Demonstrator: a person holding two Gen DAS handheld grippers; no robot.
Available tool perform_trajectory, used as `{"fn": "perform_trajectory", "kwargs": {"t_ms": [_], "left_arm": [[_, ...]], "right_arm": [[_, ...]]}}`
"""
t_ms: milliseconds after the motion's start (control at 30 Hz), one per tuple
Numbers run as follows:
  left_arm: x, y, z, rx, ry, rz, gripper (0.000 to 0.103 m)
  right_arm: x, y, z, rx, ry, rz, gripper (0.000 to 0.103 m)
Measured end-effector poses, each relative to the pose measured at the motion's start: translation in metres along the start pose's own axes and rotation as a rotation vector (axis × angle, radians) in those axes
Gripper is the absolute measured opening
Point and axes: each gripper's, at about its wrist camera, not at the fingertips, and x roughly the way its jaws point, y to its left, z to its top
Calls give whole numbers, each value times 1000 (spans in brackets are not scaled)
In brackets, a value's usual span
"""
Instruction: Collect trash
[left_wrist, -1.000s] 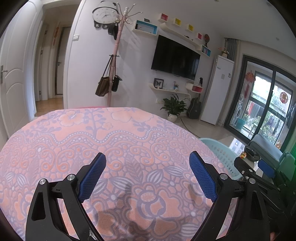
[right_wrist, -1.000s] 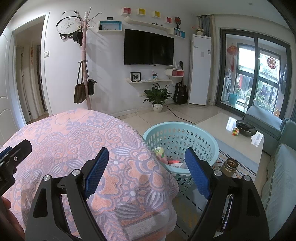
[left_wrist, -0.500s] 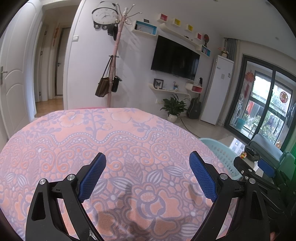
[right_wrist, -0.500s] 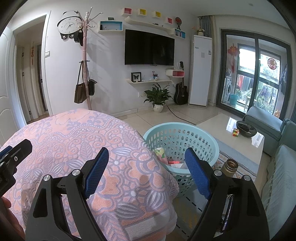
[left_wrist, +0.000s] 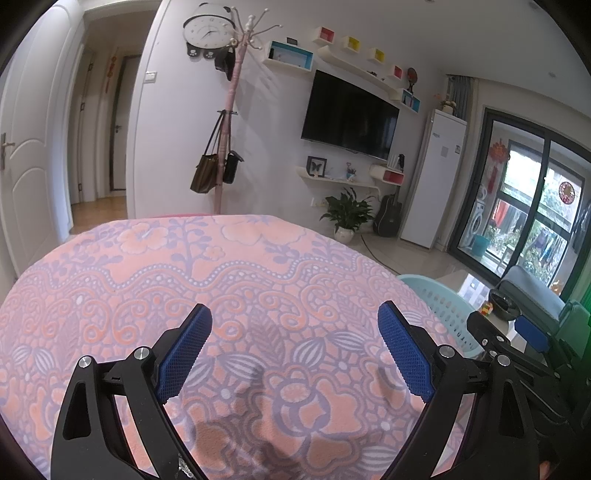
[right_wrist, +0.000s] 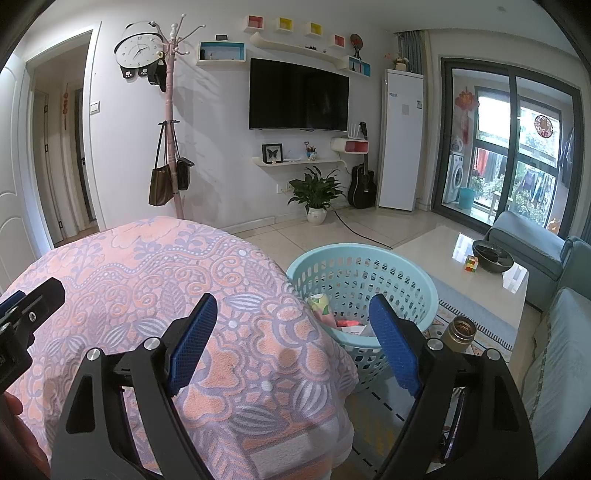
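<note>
Pale turquoise plastic, perforated all round, the laundry-style basket (right_wrist: 364, 284) stands on the floor just beside the table's right edge, and it serves as the trash bin: a few scraps (right_wrist: 334, 319), one yellow-green patterned, one red, some white paper, lie at its bottom. Its place close under the table edge probably lets trash be dropped straight in with a short reach. No loose trash shows on the pink and lilac floral cloth (left_wrist: 236, 280) covering the table, so the collecting looks finished or nearly so.

The right gripper (right_wrist: 291, 339) hovers over the cloth's near corner with its blue pads spread wide and nothing between them, the basket just beyond its right finger. The left gripper (left_wrist: 295, 345) is likewise wide open and empty above the middle of the cloth.

Further out, a brass-topped flask (right_wrist: 460, 330) stands near the basket, and a low glossy coffee table (right_wrist: 424, 251) carries a dark bowl and a colour cube.
</note>
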Motion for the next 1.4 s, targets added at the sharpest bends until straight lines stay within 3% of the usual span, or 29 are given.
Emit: {"fn": "perform_trajectory", "kwargs": {"t_ms": [1400], "left_arm": [[1,10,7,10,-21,23,89]], "right_arm": [[2,1,-2,-3,-3,0,80]]}}
